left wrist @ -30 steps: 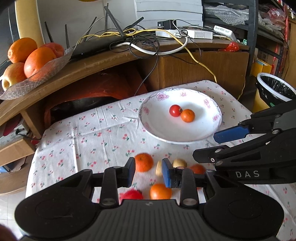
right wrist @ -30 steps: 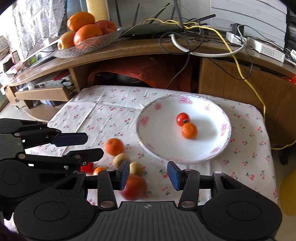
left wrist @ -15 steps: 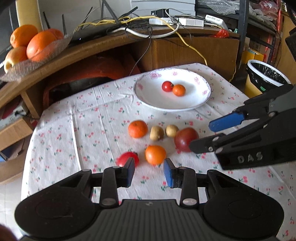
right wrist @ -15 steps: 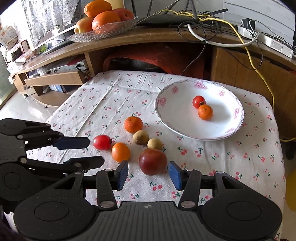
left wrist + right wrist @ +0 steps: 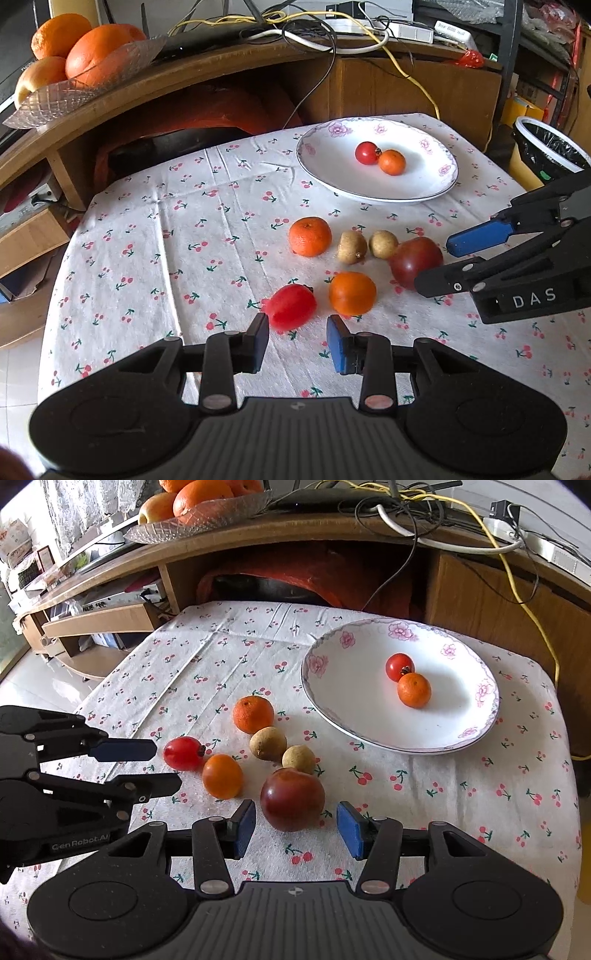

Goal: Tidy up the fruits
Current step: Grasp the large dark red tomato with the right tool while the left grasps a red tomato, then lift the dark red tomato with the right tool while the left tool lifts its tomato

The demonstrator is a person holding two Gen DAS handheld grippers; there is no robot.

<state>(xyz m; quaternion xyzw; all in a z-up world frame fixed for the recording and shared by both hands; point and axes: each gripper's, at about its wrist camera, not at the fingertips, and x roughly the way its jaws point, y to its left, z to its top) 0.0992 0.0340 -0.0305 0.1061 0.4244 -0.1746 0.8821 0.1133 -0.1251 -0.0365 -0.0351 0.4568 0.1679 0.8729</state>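
Both grippers have backed off toward the near table edge. The left gripper (image 5: pixel 297 343) sits open before the red tomato (image 5: pixel 291 305), the right gripper (image 5: pixel 295 829) open around the plum (image 5: pixel 292 798); looks like pickups for the plate (image 5: pixel 476 734) next.

Cherry-print white tablecloth (image 5: pixel 192 236)

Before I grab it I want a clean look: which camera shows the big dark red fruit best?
The right wrist view: the dark red fruit sits whole and close, just ahead of the open right hand-held gripper. In the left wrist view the fruit is smaller and partly hidden behind that gripper's lower finger.
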